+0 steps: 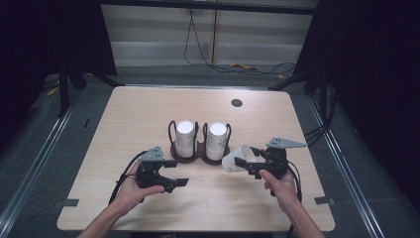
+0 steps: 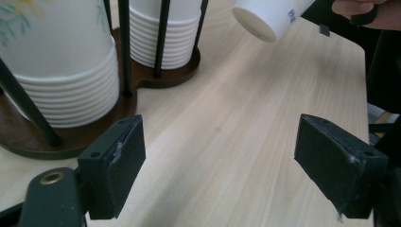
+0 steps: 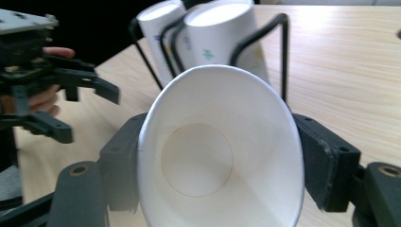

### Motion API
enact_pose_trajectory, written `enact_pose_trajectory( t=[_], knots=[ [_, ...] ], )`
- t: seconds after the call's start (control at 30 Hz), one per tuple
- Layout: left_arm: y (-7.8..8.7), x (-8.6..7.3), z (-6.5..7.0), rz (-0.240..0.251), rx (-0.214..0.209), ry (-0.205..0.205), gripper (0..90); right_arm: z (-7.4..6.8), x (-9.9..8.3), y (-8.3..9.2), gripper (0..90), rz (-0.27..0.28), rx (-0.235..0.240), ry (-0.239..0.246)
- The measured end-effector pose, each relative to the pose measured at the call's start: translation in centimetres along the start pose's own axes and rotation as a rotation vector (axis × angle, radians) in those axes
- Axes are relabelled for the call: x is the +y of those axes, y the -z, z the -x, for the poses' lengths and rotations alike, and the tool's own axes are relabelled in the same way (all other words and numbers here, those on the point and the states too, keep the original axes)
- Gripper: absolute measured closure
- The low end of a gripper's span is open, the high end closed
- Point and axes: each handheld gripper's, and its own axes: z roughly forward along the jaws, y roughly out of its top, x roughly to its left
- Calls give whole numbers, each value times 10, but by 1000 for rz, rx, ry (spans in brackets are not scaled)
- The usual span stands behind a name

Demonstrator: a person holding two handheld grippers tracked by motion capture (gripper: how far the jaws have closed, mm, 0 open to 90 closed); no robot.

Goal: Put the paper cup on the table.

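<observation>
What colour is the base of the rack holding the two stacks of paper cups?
Dark brown wood, on the wooden rack base; it shows best in the left gripper view.

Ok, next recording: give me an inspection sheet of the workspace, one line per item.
Surface: light wood table, a dark round grommet near the far edge.
Job's things: loose paper cup, on its side in the right tool; two stacks of cups upside down in a dark two-slot holder.
Clutter: nothing seen.
Grippers: right tool shut on the cup's rim end; left tool open, holding nothing.
Cables: one trails from each tool; black cables on the floor behind.
Surroundings: dark curtains, grey floor, metal rails.
</observation>
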Motion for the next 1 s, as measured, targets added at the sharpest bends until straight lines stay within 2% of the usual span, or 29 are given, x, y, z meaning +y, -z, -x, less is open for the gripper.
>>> enact_pose_trajectory(
  t=[0.03, 0.17, 0.5, 0.63, 0.7, 1.0],
  knots=[
    [1, 0, -1, -1, 5, -8, 172, 1, 0, 0, 269, -2, -11, 1],
    [2, 0, -2, 2, 7, 3, 172, 7, 2, -1, 271, -17, -59, 5],
    [2, 0, -7, 9, 22, 17, 172, 18, 4, -5, 274, -41, -141, 10],
    [1, 0, -10, 4, 37, 19, 172, 21, 6, -6, 274, -43, -149, 18],
    [1, -1, -11, -2, 43, 22, 172, 25, 11, -6, 274, -48, -172, 22],
    [3, -2, -11, -12, 43, 25, 171, 37, 17, -8, 275, -44, -221, 21]
  ],
)
